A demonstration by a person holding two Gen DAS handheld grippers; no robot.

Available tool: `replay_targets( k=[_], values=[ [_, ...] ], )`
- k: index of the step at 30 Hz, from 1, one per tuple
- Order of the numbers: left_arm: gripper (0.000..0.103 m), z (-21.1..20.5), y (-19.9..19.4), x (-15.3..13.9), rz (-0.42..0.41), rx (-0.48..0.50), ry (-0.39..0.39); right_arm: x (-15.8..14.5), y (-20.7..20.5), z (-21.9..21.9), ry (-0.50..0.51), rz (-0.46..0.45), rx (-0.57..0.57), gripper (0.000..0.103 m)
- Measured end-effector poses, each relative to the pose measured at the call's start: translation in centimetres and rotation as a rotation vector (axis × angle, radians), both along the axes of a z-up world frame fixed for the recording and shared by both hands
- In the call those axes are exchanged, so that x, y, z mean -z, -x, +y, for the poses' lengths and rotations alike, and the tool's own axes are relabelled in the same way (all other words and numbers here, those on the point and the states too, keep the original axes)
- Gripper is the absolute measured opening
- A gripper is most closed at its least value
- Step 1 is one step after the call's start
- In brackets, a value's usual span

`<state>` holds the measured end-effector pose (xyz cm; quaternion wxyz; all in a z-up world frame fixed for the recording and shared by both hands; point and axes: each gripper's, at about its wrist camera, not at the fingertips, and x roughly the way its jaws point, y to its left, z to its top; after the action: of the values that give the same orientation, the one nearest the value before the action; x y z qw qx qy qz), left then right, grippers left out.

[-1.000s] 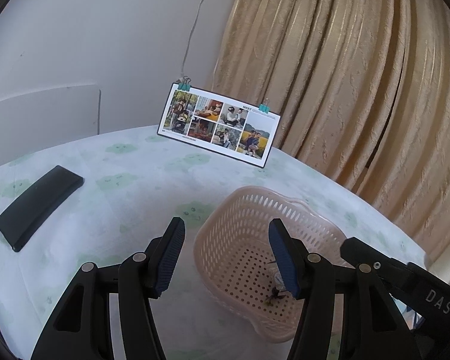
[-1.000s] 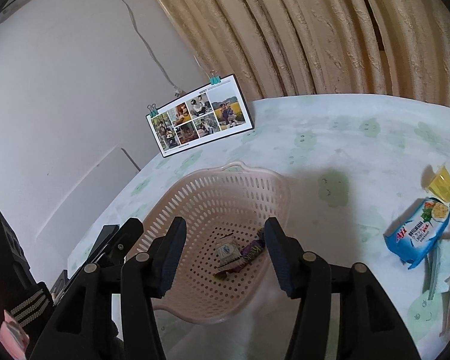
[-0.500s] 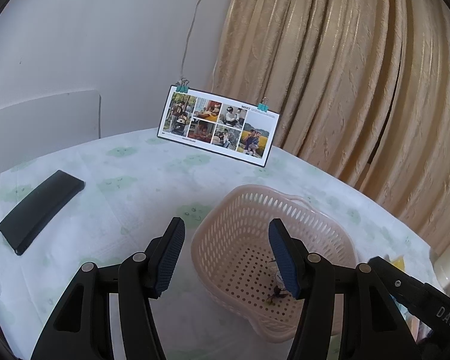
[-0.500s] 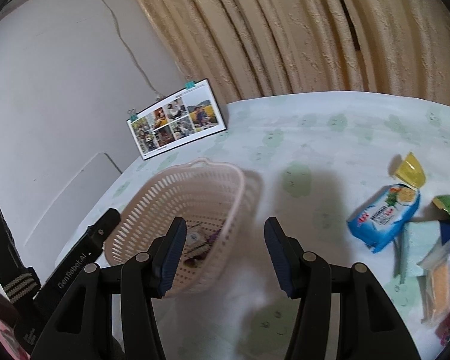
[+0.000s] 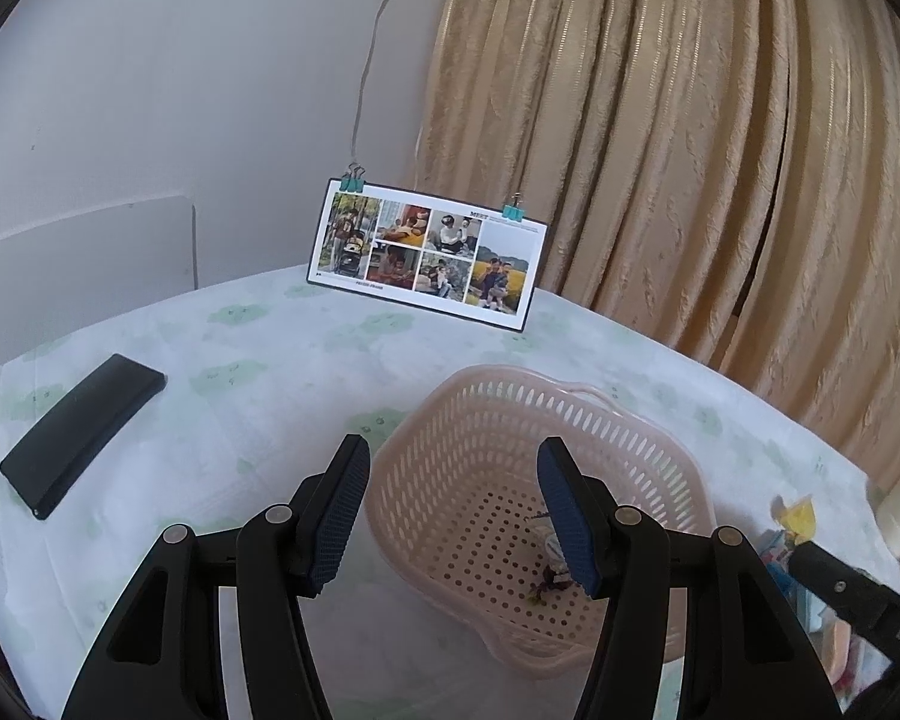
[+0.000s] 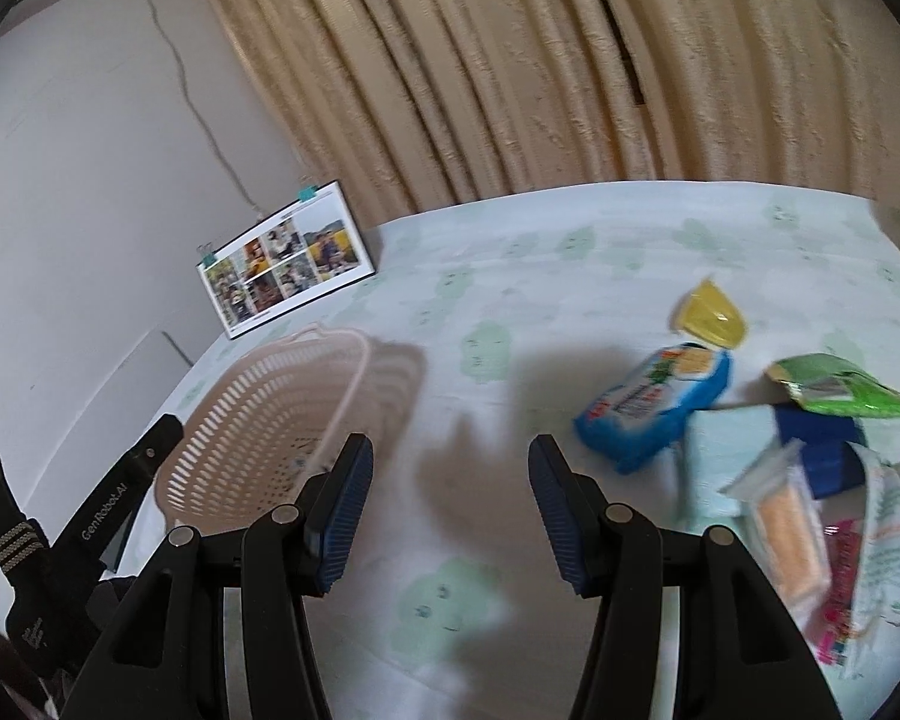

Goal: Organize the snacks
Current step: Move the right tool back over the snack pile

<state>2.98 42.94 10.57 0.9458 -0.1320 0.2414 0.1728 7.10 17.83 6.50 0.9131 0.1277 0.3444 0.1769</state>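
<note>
Swinging away from the basket (image 6: 270, 426) since 1 second ago, the right gripper (image 6: 450, 498) now hangs with jaws spread and empty over bare tablecloth (image 6: 510, 276), the snack pile (image 6: 810, 456) just to its right. Beside it, the left gripper (image 5: 453, 510) hovers wide and empty above the basket (image 5: 510, 420), where 2 small snacks (image 5: 549, 570) lie. Farther back stands a photo card (image 5: 429, 252).
</note>
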Motion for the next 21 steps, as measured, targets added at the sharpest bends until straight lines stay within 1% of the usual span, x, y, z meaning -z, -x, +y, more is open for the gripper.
replay_targets(
  k=[4,9,12,18,21],
  values=[
    [0.059,-0.6,0.0,0.0,-0.002,0.006,-0.027,0.0,0.5,-1.7,0.018,-0.015,0.054,0.053],
    [0.059,-1.3,0.0,0.0,-0.003,0.012,-0.056,0.1,1.2,-4.0,0.017,-0.022,0.11,0.053],
    [0.063,-1.6,0.0,0.1,-0.005,0.014,-0.073,0.3,1.6,-5.4,0.019,-0.021,0.141,0.053],
    [0.064,-2.8,0.3,0.1,-0.018,0.022,-0.123,1.0,2.0,-8.6,0.009,-0.004,0.214,0.053],
    [0.064,-3.3,0.3,0.1,-0.014,0.033,-0.139,0.9,2.3,-9.7,0.016,-0.013,0.241,0.054]
  ],
)
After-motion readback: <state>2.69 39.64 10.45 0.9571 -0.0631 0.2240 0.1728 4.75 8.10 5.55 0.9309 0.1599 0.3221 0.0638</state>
